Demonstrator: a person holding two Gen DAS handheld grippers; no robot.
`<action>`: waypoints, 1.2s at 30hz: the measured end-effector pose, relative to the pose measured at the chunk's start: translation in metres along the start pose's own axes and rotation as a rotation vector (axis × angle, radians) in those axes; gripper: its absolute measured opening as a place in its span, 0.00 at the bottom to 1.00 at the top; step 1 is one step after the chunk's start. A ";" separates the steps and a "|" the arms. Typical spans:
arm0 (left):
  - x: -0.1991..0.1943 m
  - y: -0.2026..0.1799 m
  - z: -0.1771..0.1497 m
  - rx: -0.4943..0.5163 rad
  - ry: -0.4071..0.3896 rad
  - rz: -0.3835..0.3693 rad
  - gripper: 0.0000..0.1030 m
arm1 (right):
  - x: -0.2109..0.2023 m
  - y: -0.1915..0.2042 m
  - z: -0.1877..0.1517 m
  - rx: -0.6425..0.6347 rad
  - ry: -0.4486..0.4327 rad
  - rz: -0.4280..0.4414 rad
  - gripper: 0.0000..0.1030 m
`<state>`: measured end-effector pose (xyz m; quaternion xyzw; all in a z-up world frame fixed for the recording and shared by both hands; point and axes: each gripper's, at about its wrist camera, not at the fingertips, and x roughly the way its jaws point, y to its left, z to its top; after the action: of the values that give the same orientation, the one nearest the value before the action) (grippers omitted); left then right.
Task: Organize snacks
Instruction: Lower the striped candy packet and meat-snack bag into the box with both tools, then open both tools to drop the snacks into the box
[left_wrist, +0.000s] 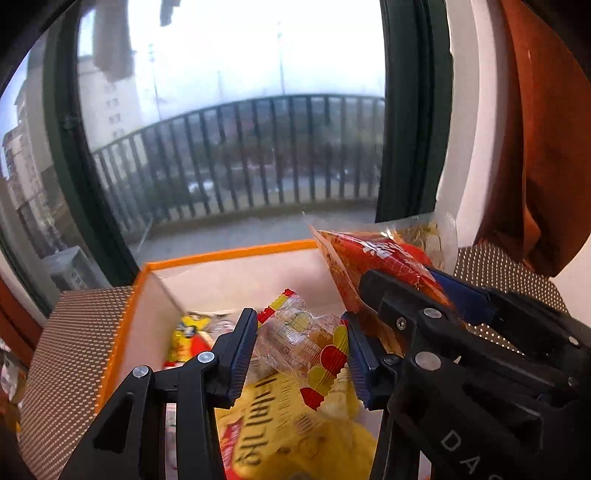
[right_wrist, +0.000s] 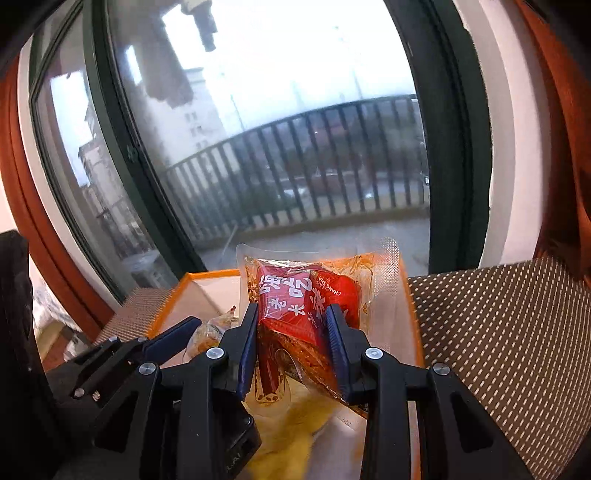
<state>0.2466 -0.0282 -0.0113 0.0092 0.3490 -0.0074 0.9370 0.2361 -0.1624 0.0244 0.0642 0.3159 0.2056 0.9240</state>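
Over the orange-rimmed box (left_wrist: 229, 254) by the window, the left hand-held gripper (left_wrist: 301, 354) pinches a clear bag of sweets (left_wrist: 303, 339), and the right hand-held gripper (right_wrist: 291, 339) beside it pinches a red snack packet (right_wrist: 295, 295).

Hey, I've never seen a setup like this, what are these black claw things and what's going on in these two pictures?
There is no robot here. A person holds a hand-held gripper in each hand, each with two fingers and a wide-angle camera looking forward along them, so each picture is one gripper's own view.

In the left wrist view, the left gripper is closed on a clear snack packet with red and yellow print. The right gripper shows at that picture's right side.

In the right wrist view, the right gripper is closed on a red snack pouch.

Both hang over an orange-rimmed box that already holds snacks, including a yellow bag. The box stands on a woven surface beside a window.
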 end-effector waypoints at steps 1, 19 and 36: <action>0.010 0.000 0.001 -0.010 0.031 -0.008 0.46 | 0.007 -0.005 0.001 -0.001 0.015 -0.004 0.37; 0.034 0.016 0.004 -0.041 0.155 -0.017 0.79 | 0.027 -0.018 0.000 0.060 0.086 -0.005 0.37; 0.017 0.025 -0.010 -0.001 0.135 0.026 0.83 | 0.049 -0.001 -0.009 0.078 0.175 -0.126 0.59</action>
<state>0.2534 -0.0032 -0.0297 0.0139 0.4111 0.0054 0.9115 0.2659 -0.1423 -0.0108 0.0619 0.4068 0.1394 0.9007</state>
